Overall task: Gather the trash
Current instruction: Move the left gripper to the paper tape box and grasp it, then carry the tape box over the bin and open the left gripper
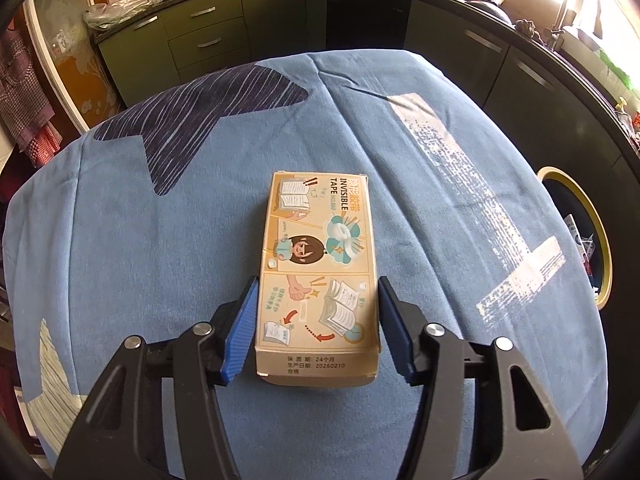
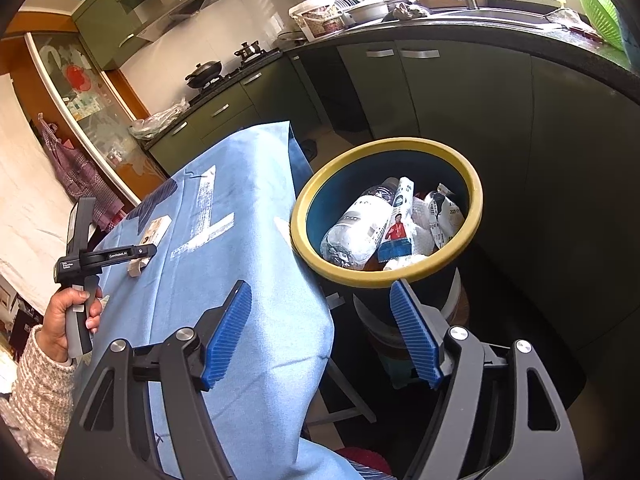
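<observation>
A tan invisible-tape box [image 1: 318, 276] lies flat on the blue tablecloth [image 1: 160, 240]. My left gripper [image 1: 318, 292] is open, its blue fingers [image 1: 244, 328] on either side of the box's near end; whether they touch it I cannot tell. The box also shows small in the right wrist view [image 2: 154, 234], by the left gripper's body [image 2: 108, 256]. My right gripper [image 2: 322, 292] is open and empty, held above the table's right edge. Just beyond it stands the yellow-rimmed trash bin [image 2: 474, 216], holding a plastic bottle [image 2: 356, 226] and wrappers [image 2: 398, 228].
The bin's rim [image 1: 596, 236] shows past the table's right edge in the left wrist view. Dark green kitchen cabinets [image 2: 440, 92] and a counter with a sink run behind the table and bin. Aprons [image 2: 72, 168] hang at the far left.
</observation>
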The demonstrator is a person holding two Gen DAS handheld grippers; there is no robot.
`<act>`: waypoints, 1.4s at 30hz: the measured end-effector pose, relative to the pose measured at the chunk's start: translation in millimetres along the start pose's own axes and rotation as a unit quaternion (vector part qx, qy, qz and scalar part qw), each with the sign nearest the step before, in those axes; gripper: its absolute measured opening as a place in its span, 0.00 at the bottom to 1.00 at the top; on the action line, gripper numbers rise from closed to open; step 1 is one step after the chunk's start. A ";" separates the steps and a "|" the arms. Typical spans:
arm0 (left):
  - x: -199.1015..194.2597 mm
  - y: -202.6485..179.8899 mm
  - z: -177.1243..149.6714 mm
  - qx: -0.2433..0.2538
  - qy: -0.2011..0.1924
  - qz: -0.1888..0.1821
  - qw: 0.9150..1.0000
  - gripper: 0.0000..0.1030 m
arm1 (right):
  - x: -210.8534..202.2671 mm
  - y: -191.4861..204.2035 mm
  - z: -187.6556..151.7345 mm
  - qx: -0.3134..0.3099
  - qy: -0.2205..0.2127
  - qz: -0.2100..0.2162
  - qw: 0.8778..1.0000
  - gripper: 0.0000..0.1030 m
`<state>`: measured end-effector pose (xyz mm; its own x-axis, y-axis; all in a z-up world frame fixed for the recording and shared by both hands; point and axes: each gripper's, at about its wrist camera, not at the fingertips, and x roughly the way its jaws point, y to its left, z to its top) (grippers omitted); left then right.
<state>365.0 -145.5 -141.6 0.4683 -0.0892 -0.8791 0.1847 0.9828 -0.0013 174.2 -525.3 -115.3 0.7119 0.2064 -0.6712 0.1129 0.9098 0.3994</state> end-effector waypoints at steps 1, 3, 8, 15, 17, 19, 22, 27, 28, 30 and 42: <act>-0.7 0.5 -1.4 0.000 0.000 -0.001 1.000 0.53 | 0.8 0.1 0.3 0.000 0.001 0.000 1.000 0.69; -3.0 2.1 -3.4 -0.001 0.001 -0.007 1.000 0.53 | 2.2 0.3 0.4 -0.001 0.001 0.001 1.000 0.69; -26.5 -7.3 -11.7 0.017 -0.015 -0.025 0.999 0.53 | -0.3 -0.1 1.4 -0.002 -0.003 -0.001 1.000 0.69; -88.1 -73.4 -9.1 0.093 -0.046 -0.101 0.989 0.53 | -18.7 -14.3 2.6 0.010 -0.022 -0.019 1.000 0.69; -97.9 -103.0 -3.7 0.118 -0.046 -0.127 0.984 0.53 | -26.2 -21.3 1.6 0.017 -0.029 -0.022 0.999 0.69; -99.0 -137.1 5.1 0.138 -0.032 -0.161 0.977 0.53 | -34.0 -28.2 -0.5 0.023 -0.035 -0.024 0.999 0.69; -86.9 -186.6 17.3 0.160 -0.004 -0.193 0.968 0.53 | -43.2 -40.1 -4.4 0.035 -0.043 -0.023 0.998 0.69; -40.5 -265.4 34.5 0.182 0.051 -0.209 0.959 0.53 | -51.5 -57.0 -10.1 0.054 -0.050 -0.019 0.997 0.70; -30.8 -280.6 37.5 0.188 0.056 -0.201 0.960 0.53 | -53.6 -60.0 -10.1 0.057 -0.051 -0.018 0.997 0.70; -12.5 -305.3 41.8 0.194 0.069 -0.189 0.960 0.53 | -57.5 -65.5 -10.9 0.062 -0.055 -0.018 0.996 0.70; 68.8 -358.0 64.0 0.165 0.124 -0.127 0.970 0.69 | -63.2 -70.6 -14.2 0.072 -0.057 -0.012 0.996 0.70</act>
<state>386.4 -513.8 -171.1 0.1564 -0.2394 -0.9582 0.5529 0.8251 -0.1160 111.4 -597.5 -109.9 0.7812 0.1353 -0.6094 0.2227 0.8516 0.4746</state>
